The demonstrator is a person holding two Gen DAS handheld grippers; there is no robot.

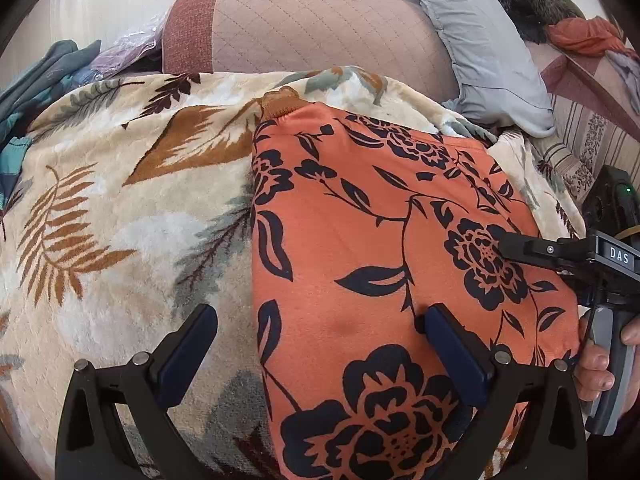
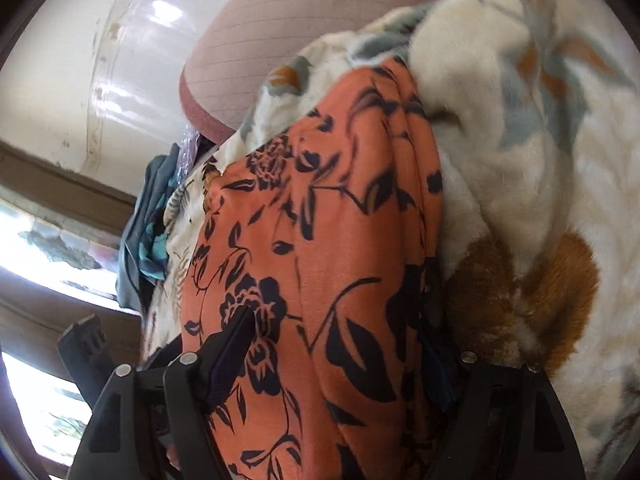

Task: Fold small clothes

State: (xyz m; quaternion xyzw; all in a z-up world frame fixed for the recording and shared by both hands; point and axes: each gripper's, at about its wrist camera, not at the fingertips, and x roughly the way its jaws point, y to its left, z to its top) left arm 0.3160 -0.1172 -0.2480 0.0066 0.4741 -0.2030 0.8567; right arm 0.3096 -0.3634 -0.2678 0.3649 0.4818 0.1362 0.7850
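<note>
In front of me lies an orange garment [image 1: 360, 264] printed with dark navy flowers, leaves and thin stems. It is folded into a long, roughly rectangular shape and lies flat on a cream plush blanket [image 1: 120, 208] with brown and grey leaf patterns. A ribbed, rust-brown band [image 1: 280, 104] shows at its far end. Seen from my right side, the same garment [image 2: 320, 240] shows stacked layers of cloth along its right edge, next to a raised blanket fold.

Quilted pink headboard [image 1: 296, 24] – pale wall [image 2: 60, 72], bright window [image 2: 36, 240].
</note>
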